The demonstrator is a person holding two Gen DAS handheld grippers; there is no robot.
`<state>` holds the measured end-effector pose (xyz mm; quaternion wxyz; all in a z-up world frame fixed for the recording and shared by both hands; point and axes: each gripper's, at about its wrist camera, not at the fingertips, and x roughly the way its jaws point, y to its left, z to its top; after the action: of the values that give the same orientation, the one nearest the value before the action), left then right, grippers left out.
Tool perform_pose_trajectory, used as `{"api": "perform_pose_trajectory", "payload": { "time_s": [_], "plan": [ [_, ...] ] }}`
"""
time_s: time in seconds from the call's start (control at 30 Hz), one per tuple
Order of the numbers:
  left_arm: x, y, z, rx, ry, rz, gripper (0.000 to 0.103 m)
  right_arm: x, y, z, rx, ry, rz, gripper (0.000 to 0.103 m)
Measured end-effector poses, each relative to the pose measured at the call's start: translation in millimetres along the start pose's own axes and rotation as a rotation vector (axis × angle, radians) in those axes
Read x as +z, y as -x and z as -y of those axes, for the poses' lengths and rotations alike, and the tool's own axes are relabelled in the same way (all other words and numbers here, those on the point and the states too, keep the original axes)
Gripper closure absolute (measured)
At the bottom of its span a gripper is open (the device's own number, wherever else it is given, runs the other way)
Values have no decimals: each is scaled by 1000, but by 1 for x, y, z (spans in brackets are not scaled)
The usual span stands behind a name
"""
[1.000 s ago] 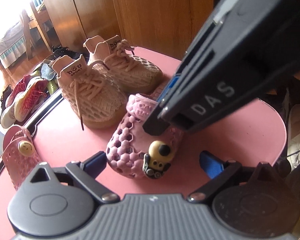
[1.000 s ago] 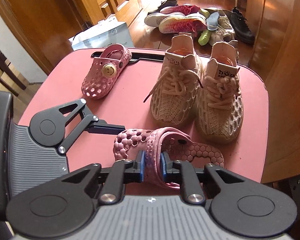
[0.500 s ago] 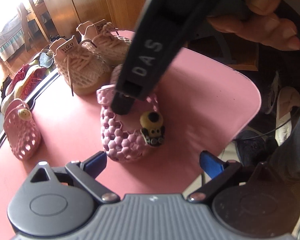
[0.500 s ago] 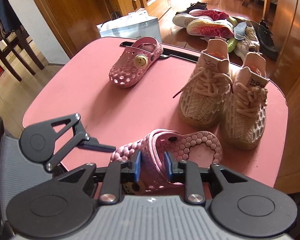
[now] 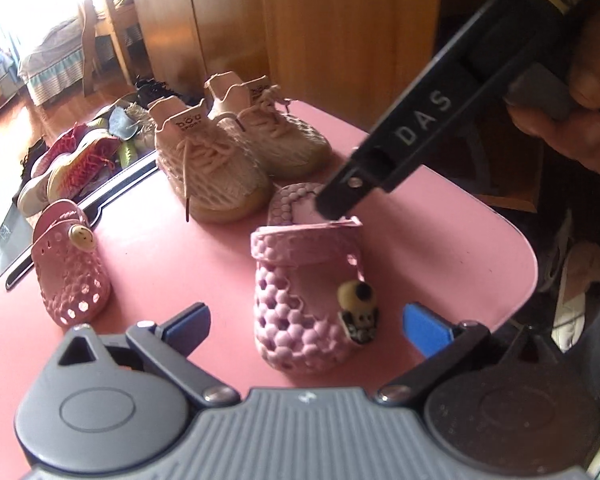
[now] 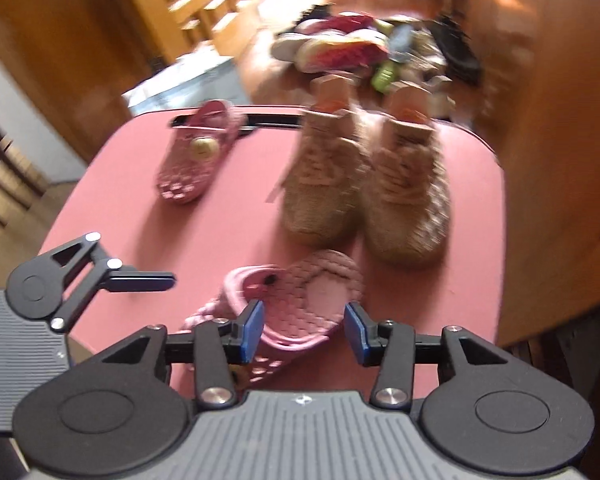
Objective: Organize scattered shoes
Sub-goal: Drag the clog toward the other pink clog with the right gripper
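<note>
2 pink clogs (image 5: 308,304) (image 5: 70,268), 2 beige sneakers (image 5: 208,168) (image 5: 276,136), 1 pink table (image 5: 440,240)

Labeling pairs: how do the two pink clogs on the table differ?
Near clog: paler lilac-pink, bee-like charm, sits between the open left gripper fingers with the right gripper open around its heel. Far clog: deeper pink, round smiley charm, sits untouched by the table edge near the black handle slot. Both are perforated, upright and toe toward the left camera.
</note>
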<state>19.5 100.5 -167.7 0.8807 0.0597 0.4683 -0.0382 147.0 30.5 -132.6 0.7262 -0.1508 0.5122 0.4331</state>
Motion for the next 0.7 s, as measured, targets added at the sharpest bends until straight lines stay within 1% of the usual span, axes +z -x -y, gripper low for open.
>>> {"api": "perform_pose_trajectory", "payload": {
  "time_s": [0.07, 0.13, 0.33, 0.47, 0.6, 0.67, 0.7],
  "plan": [
    [2, -5, 2, -2, -6, -6, 0, 0, -7, 8, -23, -59, -29, 58],
    [4, -10, 3, -3, -13, -11, 0, 0, -10, 15, -2, -124, -39, 58],
    [3, -26, 12, -2, -33, -45, 0, 2, -26, 23, 40, -255, -83, 58],
    [1, -25, 14, 4, -12, -35, 1, 2, -35, 16, 41, -245, -89, 58],
    [-2, -23, 12, 10, 33, -31, 3, 5, -40, -3, 15, -158, -70, 63],
    [-3, -19, 9, 24, 52, -24, 8, 7, -41, -9, 13, -136, -65, 64],
    [-4, -17, 7, 34, 63, -17, 15, 8, -41, -11, 13, -128, -64, 64]
  ]
}}
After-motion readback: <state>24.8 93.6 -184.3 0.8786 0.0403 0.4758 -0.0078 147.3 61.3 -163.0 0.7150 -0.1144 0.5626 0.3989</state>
